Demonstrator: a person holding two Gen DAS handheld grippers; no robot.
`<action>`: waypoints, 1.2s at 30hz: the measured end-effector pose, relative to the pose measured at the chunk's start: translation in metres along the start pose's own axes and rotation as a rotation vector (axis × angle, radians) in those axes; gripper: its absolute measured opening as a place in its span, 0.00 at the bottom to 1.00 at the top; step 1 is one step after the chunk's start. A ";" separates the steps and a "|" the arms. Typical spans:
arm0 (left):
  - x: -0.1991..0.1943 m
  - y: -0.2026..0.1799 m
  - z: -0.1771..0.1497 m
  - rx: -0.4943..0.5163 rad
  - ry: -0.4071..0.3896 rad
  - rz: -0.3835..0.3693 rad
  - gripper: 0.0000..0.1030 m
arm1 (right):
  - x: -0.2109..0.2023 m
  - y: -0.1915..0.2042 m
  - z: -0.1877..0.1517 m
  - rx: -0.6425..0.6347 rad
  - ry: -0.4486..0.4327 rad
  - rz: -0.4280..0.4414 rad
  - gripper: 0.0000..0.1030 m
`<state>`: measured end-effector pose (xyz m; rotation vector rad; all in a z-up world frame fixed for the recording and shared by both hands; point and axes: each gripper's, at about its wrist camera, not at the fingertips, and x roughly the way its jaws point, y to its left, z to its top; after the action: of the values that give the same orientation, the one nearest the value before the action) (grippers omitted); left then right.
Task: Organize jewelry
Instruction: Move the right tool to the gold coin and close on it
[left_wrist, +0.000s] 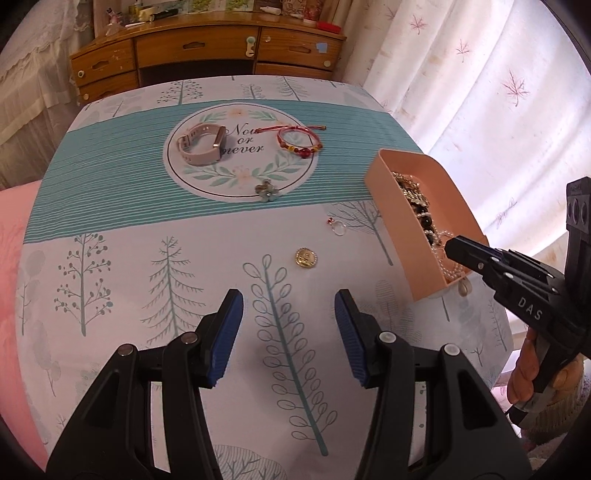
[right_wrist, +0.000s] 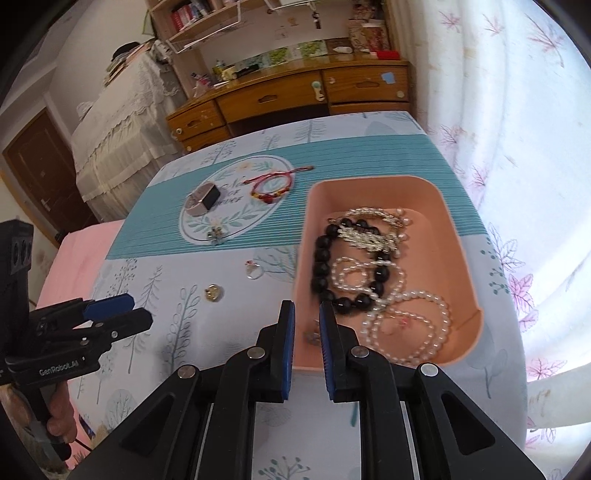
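A pink tray (right_wrist: 424, 192) sits on a table covered by a tree-print cloth (left_wrist: 147, 258) with a teal striped band, and everything else is best placed from that tray. Inside it lie a black bead bracelet (right_wrist: 321, 266), pearl strands (right_wrist: 410, 325) and a pale gold chain piece (right_wrist: 365, 236), tangled together toward the tray's middle and near end. The right gripper (right_wrist: 307, 314) hangs over the tray's near left corner, its blue pads (right_wrist: 327, 332) drawn close with only a narrow gap between them; nothing is visibly pinched, though a small, blurred trinket (right_wrist: 313, 338) lies just below the tips inside the tray. The left gripper (left_wrist: 289, 310) hovers over bare cloth well to the left of the tray, its blue pads (left_wrist: 232, 314) spread about halfway and empty. Just beside the tray's left wall, on the cloth, rest a small silver ring with a red stone (left_wrist: 337, 227) and, nearer the grippers, a round gold pendant (left_wrist: 306, 257). Further left and beyond, on a round printed emblem (left_wrist: 240, 155), lie a flower-shaped brooch (left_wrist: 266, 189), a red cord bracelet with beads (left_wrist: 299, 142) and a beige watch band (left_wrist: 201, 146), all well apart from the tray. A wooden dresser (left_wrist: 207, 55) stands past the table's far edge, and a leaf-patterned curtain (left_wrist: 480, 74) hangs behind the tray. A hand (left_wrist: 532, 369) grips the right tool's handle.
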<state>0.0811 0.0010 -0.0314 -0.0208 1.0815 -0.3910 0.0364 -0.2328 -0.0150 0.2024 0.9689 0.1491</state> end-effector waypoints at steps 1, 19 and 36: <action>0.000 0.002 0.001 -0.001 -0.002 0.001 0.47 | 0.001 0.005 0.001 -0.014 0.002 0.007 0.13; 0.007 0.041 0.016 -0.062 -0.009 -0.014 0.50 | 0.071 0.086 0.017 -0.224 0.130 0.114 0.27; 0.022 0.059 0.019 -0.092 0.005 -0.008 0.53 | 0.126 0.114 0.015 -0.347 0.168 0.058 0.28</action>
<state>0.1239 0.0456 -0.0537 -0.1058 1.1044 -0.3487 0.1152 -0.0963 -0.0809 -0.1035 1.0877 0.3884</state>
